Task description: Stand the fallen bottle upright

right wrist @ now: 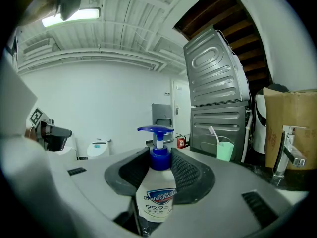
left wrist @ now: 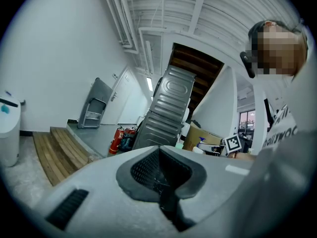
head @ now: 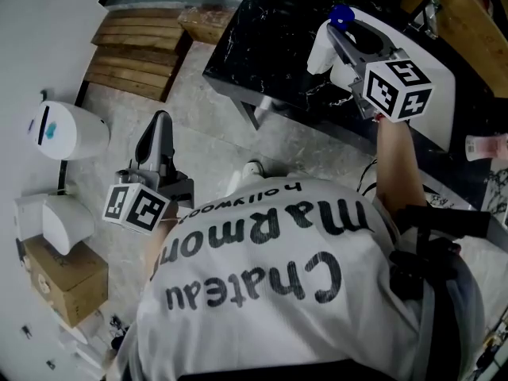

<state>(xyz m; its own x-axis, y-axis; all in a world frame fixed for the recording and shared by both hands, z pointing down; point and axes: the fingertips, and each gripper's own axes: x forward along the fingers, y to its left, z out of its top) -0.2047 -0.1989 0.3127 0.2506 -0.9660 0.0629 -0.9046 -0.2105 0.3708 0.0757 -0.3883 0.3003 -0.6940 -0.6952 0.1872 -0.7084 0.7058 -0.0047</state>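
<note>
A white pump bottle [right wrist: 157, 195] with a blue pump head [right wrist: 156, 131] stands upright between the jaws of my right gripper [right wrist: 161, 168], whose pads press on its shoulders. In the head view the same bottle [head: 321, 51] is held by the right gripper [head: 335, 36] over the black counter [head: 262, 46], beside the white basin [head: 432, 74]. Whether its base rests on anything is hidden. My left gripper [head: 161, 124] hangs at the person's left side over the floor, far from the bottle. Its jaws meet with nothing between them [left wrist: 159, 171].
A green cup with a toothbrush [right wrist: 224, 150] and a tap [right wrist: 290, 155] stand beyond the bottle. Wooden pallets [head: 135, 50] lie on the floor at the left, with a white bin [head: 67, 129] and a cardboard box [head: 67, 280] nearer. A pink-labelled bottle [head: 484, 145] lies at the right edge.
</note>
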